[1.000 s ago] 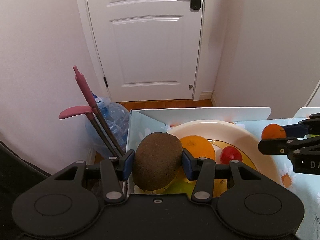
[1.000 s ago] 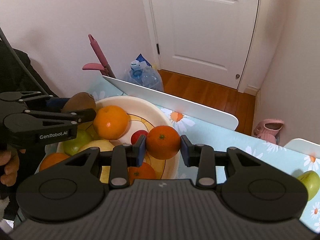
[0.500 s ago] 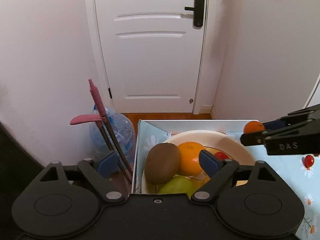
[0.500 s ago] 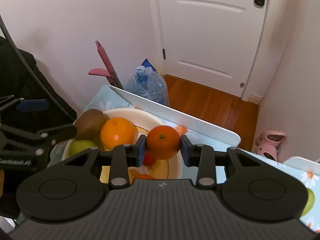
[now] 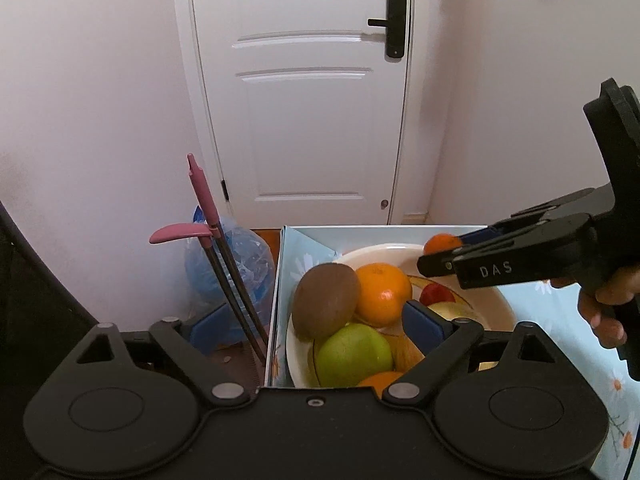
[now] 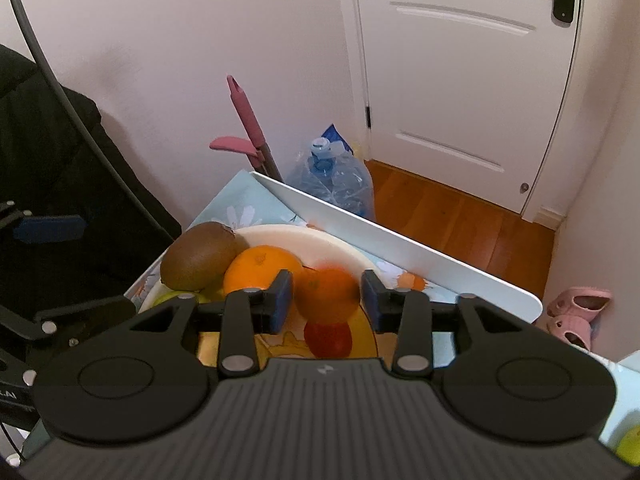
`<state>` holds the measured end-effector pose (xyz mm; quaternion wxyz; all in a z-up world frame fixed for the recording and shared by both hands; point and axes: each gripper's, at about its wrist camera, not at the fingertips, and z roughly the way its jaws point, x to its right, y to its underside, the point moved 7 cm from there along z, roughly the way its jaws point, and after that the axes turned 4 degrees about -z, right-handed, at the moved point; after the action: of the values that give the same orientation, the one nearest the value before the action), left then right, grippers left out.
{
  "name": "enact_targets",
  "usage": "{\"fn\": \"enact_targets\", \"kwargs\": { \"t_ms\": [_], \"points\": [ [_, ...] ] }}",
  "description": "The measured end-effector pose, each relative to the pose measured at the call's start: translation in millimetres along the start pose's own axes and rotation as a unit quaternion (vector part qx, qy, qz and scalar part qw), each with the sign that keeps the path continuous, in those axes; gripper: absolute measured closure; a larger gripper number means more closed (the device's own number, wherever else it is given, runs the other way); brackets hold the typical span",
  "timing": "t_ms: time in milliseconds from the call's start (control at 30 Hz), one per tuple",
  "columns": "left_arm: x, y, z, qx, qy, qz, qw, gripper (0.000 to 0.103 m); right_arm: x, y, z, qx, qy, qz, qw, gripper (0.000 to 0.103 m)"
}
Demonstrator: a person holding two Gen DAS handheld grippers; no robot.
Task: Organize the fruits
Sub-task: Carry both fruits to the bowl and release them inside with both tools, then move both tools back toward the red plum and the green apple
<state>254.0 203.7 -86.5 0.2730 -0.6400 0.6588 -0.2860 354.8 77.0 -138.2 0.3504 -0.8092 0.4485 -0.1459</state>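
Bowl [image 6: 336, 240], wide, cream-coloured and ceramic, sits on the daisy-print tablecloth and already holds a fuzzy brown kiwi [image 5: 325, 300], a big round orange [image 5: 383, 293], a smooth green apple [image 5: 354, 354] and a small red fruit [image 6: 328, 338], so the release should be made low over the bare yellow centre to stop fruit bouncing out. The right gripper [image 6: 326, 294] has its blue pads parted around a small blurred mandarin [image 6: 328, 292], seemingly just dropping, and the left gripper [image 5: 308, 322] hangs wide open, empty, above the kiwi
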Motion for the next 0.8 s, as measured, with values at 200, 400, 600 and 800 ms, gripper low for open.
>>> {"fn": "enact_targets", "kwargs": {
  "t_ms": [200, 400, 600, 800],
  "points": [
    [0.8, 5.6, -2.6, -0.001, -0.005, 0.002, 1.0000, 0.007, 5.8, 5.4, -21.7, 0.028, 0.020, 0.028, 0.999, 0.000],
    [7.8, 3.9, -9.9, 0.006, -0.004, 0.007, 0.9999, 0.006, 8.4, 12.7, -46.7, 0.028, 0.041, 0.035, 0.998, 0.000],
    [17.6, 1.8, -22.2, 0.016, -0.003, 0.019, 0.9997, 0.006, 11.3, 19.1, -78.7, 0.040, 0.059, 0.044, 0.997, 0.000],
    [33.1, 2.1, -38.7, 0.022, -0.004, 0.036, 0.9991, 0.006, 24.1, 33.0, -120.7, 0.055, 0.072, 0.058, 0.994, 0.000]
  ]
}}
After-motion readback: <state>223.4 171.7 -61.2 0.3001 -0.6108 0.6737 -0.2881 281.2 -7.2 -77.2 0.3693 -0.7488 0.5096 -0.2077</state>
